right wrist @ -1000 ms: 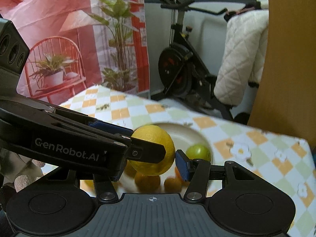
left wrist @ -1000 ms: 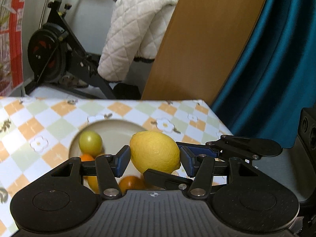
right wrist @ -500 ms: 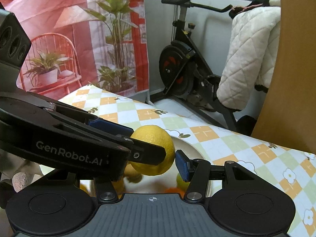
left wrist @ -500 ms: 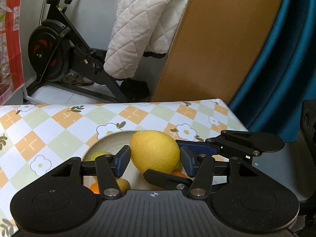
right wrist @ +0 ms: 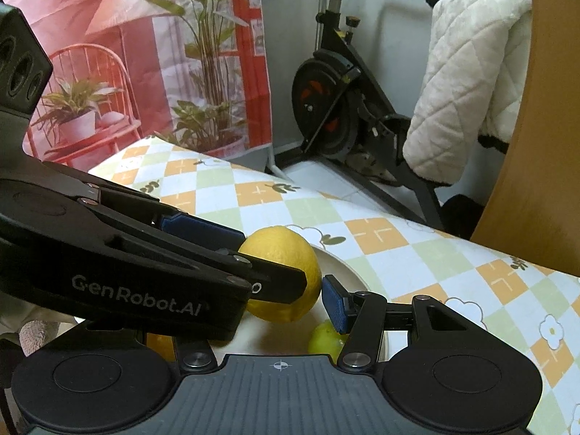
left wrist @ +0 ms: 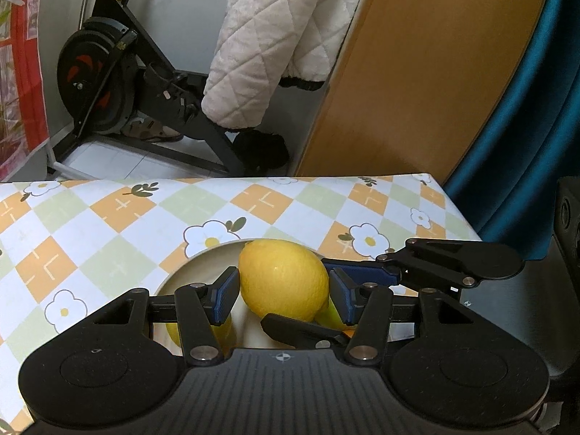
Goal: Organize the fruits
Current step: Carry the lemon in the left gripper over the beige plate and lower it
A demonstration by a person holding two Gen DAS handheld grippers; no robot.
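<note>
A large yellow lemon (left wrist: 284, 279) sits between the blue pads of my left gripper (left wrist: 284, 291), over a cream plate (left wrist: 203, 264); a narrow gap shows at the left pad. The right gripper's fingers (left wrist: 362, 275) reach in from the right and cross the left one's. In the right wrist view the lemon (right wrist: 286, 250) lies just beside the right gripper's blue pad (right wrist: 335, 302), with the left gripper's black arm (right wrist: 145, 250) across it. The right gripper (right wrist: 286, 290) stands wide around the lemon. Other fruit lies on the plate (right wrist: 348, 268): a green one (right wrist: 324, 339), yellow ones (left wrist: 221, 330).
The table has a checked flower-print cloth (left wrist: 108, 224); its far edge is close behind the plate. Beyond it stand an exercise bike (left wrist: 108, 83) with a white quilted coat (left wrist: 272, 36), a wooden board (left wrist: 417, 72) and a teal curtain (left wrist: 525, 108).
Both grippers have moved forward and lower over the plate with the lemon between them. The fruit on the plate has slid under the gripper bodies. The table's far edge is nearer.
</note>
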